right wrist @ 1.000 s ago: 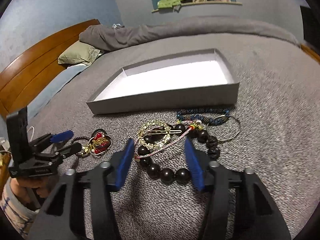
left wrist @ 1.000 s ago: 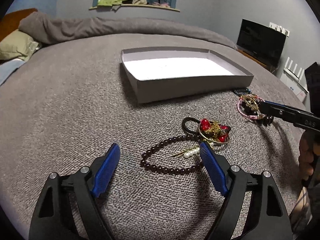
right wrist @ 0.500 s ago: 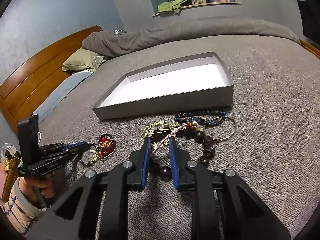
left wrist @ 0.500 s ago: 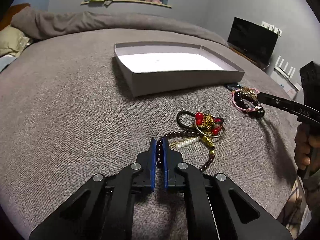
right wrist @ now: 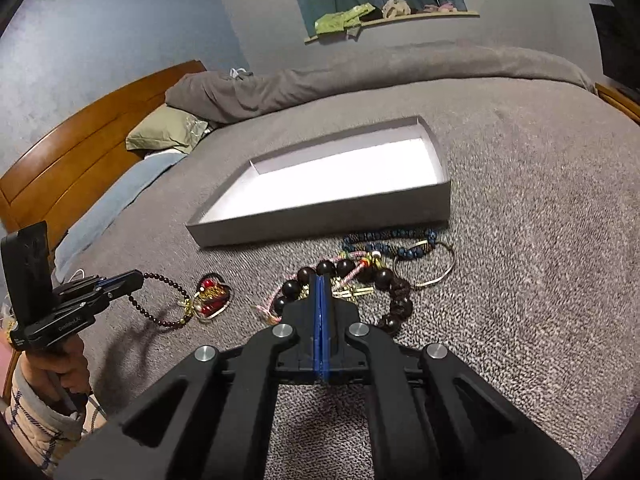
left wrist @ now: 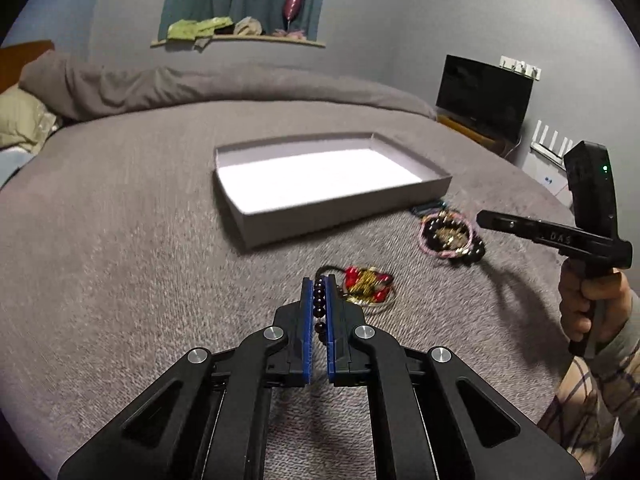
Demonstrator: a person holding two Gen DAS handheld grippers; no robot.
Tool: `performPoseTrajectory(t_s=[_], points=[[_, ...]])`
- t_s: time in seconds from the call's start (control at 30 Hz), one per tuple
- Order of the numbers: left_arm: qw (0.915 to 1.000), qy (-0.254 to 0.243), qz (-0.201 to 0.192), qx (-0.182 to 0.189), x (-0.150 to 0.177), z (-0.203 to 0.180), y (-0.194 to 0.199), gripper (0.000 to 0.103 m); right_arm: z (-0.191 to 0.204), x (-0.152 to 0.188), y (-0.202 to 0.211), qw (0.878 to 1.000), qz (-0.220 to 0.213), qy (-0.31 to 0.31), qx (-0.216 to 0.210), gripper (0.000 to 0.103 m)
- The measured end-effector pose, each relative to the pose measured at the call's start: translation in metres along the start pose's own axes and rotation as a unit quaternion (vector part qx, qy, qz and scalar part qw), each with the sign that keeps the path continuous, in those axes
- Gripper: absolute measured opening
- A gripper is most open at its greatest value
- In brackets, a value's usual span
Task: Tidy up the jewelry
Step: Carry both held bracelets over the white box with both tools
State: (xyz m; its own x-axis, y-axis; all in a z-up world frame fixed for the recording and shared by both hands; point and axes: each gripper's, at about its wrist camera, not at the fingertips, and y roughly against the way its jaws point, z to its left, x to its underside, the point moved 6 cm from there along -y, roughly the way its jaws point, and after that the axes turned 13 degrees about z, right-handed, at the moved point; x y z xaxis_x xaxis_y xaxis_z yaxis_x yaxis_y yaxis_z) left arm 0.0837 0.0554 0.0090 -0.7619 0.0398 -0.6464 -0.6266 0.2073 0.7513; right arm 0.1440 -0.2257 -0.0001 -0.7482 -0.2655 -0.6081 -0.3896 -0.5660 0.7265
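Left tongs (left wrist: 319, 282) clenched on small-bead bracelet (right wrist: 160, 300), its loop trailing to the bed (left wrist: 120, 260). Right tongs (right wrist: 322, 280) just closed, pads together, over large-bead bracelet (right wrist: 384, 278); grip unclear.

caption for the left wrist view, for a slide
Left gripper shut on a dark bead bracelet, grey tray waiting beyond on the bed.

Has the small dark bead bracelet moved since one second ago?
Yes. The small dark bead bracelet, clamped in the left gripper, has been pulled left, away from the gray box.
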Motion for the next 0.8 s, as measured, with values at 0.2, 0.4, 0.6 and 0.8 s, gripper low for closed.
performPoseTrajectory(t_s=[0.2, 0.4, 0.6, 0.8], points=[[0.9998, -0.008, -0.019, -0.005, -0.009, -0.006, 0.014, 0.006, -0.008, -0.002, 0.0, 1.0, 0.006, -0.019, 0.003, 0.037], [0.9995, -0.01, -0.028, -0.009, -0.016, -0.008, 0.021, 0.006, -0.012, 0.001, -0.008, 0.999, 0.012, -0.037, -0.015, 0.04], [0.9994, -0.016, -0.03, -0.01, -0.019, -0.012, 0.022, 0.006, -0.014, -0.004, -0.023, 0.997, 0.028, -0.061, -0.042, 0.038], [0.9993, -0.019, -0.032, -0.008, -0.023, -0.014, 0.021, 0.006, -0.012, -0.006, -0.031, 0.996, 0.038, -0.066, -0.046, 0.004]])
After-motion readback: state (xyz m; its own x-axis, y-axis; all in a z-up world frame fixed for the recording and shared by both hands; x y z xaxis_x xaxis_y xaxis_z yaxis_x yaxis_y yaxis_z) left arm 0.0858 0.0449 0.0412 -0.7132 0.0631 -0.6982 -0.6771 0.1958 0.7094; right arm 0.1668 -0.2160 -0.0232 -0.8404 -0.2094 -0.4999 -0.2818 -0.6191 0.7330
